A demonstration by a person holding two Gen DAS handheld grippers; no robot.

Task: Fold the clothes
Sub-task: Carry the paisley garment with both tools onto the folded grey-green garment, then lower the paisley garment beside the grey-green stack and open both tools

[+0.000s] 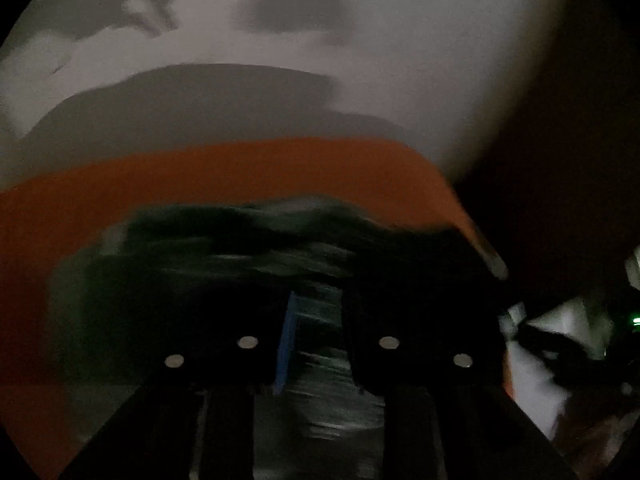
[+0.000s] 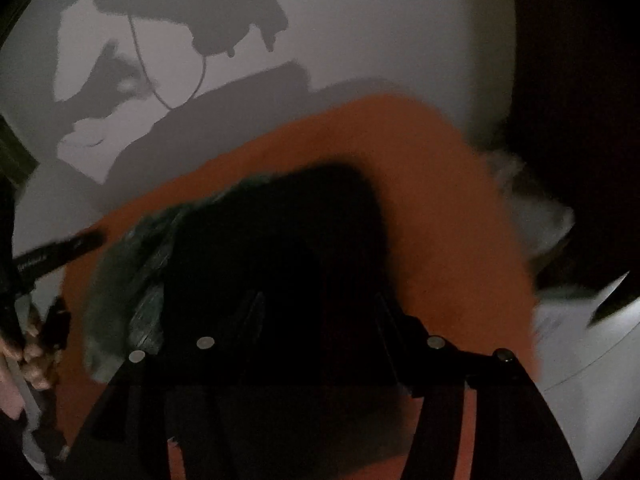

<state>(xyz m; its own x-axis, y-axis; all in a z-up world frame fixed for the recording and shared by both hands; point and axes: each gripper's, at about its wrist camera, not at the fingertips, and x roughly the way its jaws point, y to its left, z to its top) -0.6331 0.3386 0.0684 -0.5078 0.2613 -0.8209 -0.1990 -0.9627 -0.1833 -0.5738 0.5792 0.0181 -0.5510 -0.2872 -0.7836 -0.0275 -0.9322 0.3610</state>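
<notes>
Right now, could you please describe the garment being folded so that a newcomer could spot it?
Find the orange table in front of the pale wall. The dark green garment lies bunched on it, in front of the left tongs; nothing else on the orange is dark.

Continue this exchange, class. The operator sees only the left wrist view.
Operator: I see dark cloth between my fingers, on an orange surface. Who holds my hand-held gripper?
Observer: The right wrist view shows a bare hand at its left edge, wrapped round the handle of the left hand-held gripper.
Operator: Where is the other one?
Observer: The right hand-held gripper points onto the cloth. It is too dark to tell whether it is open or shut.
Operator: Anything on the wall?
Observer: A thin looped cable shadow crosses it.
</notes>
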